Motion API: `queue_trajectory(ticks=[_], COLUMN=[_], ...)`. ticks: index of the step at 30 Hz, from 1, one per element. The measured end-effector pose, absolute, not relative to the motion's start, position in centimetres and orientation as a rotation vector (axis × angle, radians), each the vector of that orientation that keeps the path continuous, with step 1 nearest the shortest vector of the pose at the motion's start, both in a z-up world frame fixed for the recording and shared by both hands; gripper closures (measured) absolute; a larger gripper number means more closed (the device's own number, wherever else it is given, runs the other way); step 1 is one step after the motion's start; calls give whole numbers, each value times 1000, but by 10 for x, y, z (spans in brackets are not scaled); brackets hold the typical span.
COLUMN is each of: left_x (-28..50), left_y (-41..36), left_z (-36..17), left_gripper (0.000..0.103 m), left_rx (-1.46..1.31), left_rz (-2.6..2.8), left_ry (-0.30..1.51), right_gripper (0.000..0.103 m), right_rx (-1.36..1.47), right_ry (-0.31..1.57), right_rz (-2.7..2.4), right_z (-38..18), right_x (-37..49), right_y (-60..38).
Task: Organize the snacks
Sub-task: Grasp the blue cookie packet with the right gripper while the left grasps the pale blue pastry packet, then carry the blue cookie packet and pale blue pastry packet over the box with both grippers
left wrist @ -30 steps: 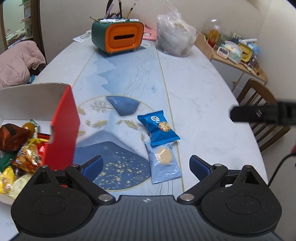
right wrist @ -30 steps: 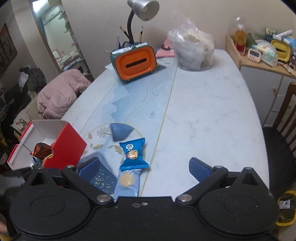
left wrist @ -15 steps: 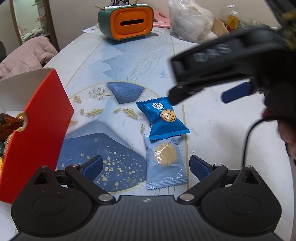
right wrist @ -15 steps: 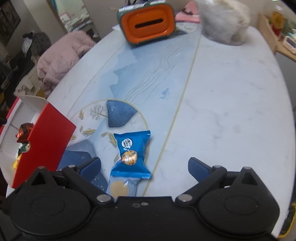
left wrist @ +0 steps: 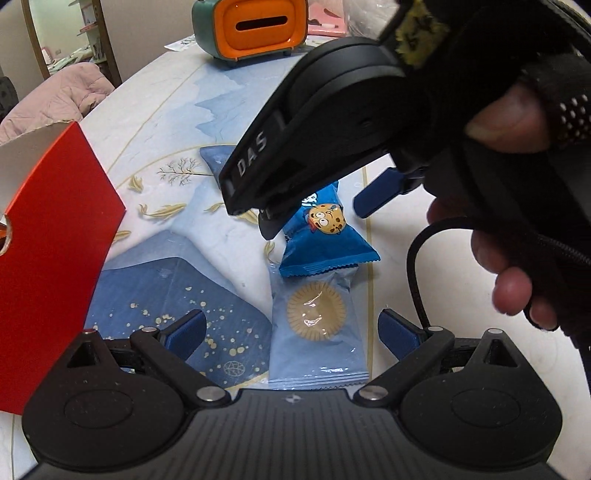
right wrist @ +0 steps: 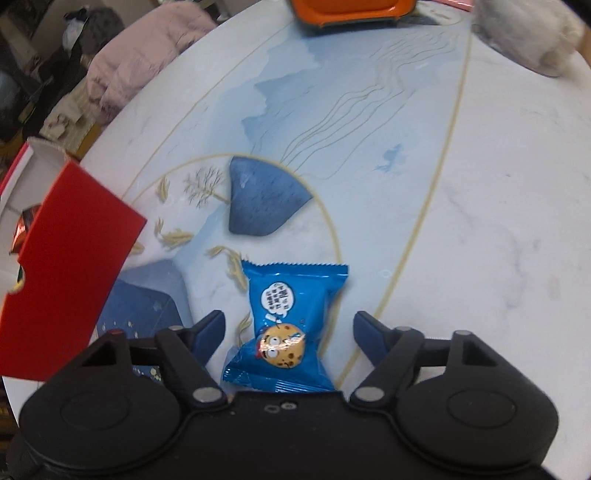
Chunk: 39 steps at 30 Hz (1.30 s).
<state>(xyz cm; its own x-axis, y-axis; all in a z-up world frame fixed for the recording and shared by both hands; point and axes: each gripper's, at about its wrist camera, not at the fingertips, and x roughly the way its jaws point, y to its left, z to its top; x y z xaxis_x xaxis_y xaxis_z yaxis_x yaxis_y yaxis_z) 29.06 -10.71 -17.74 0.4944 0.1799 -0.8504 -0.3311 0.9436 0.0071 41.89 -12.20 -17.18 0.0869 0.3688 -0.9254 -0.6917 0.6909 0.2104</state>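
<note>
Patterned table (right wrist: 498,221): right gripper (right wrist: 288,325) closing around cookie packet (right wrist: 291,306), seemingly untouched.

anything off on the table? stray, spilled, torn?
Nothing spilled or torn. Two snack packets lie loose outside the red box: the dark blue cookie packet overlaps the top edge of the pale blue biscuit packet. The right gripper is closing around the cookie packet.

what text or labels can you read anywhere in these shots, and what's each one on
"DAS" in raised letters on the black body of the right gripper, seen from the left wrist view.
Speech-bubble print on the dark blue cookie packet: too small and blurred to read.
Pale blue biscuit packet: small marks near its lower edge, not legible.
Yellow patch on the gripper strap: nothing legible.
Red box: no text showing.
</note>
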Motion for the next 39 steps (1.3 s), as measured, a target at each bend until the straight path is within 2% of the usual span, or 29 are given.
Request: queue_trajectory(ticks=[2, 4, 7, 10, 12, 14, 18, 21, 39], left_x=[293, 296, 299, 301, 303, 303, 305, 306, 292], left_y=[-108, -110, -113, -117, -120, -122, -124, -127, -87], left_z=[-180, -182, -184, -186, -188, -187, -184, -183, -176], left_gripper=[4, 4, 5, 14, 29, 33, 48, 55, 57], left_rx=[-165, -162, -151, -146, -137, -142, -142, -133, -263], left_rz=[313, 313, 312, 301, 292, 283, 259, 234, 232], left_ry=[1018, 1025, 1028, 1031, 1045, 1040, 1045, 1046, 1063], right_gripper=[35, 46, 55, 62, 64, 65, 66, 66, 67], right_rx=[-332, -346, -361, -366, -361, -351, -324, -297, -179], right_ry=[1247, 1245, 1235, 1223, 1218, 1215, 1209, 1213, 1201], right_rz=[813, 822, 838, 854, 861, 862, 844, 827, 758], right_z=[-174, -177, -179, -179, -180, -180, -180, -179, -156], right_x=[418, 418, 418, 417, 418, 419, 424, 429, 418], right_y=[-120, -119, -119, -121, -124, -127, -136, -145, -197])
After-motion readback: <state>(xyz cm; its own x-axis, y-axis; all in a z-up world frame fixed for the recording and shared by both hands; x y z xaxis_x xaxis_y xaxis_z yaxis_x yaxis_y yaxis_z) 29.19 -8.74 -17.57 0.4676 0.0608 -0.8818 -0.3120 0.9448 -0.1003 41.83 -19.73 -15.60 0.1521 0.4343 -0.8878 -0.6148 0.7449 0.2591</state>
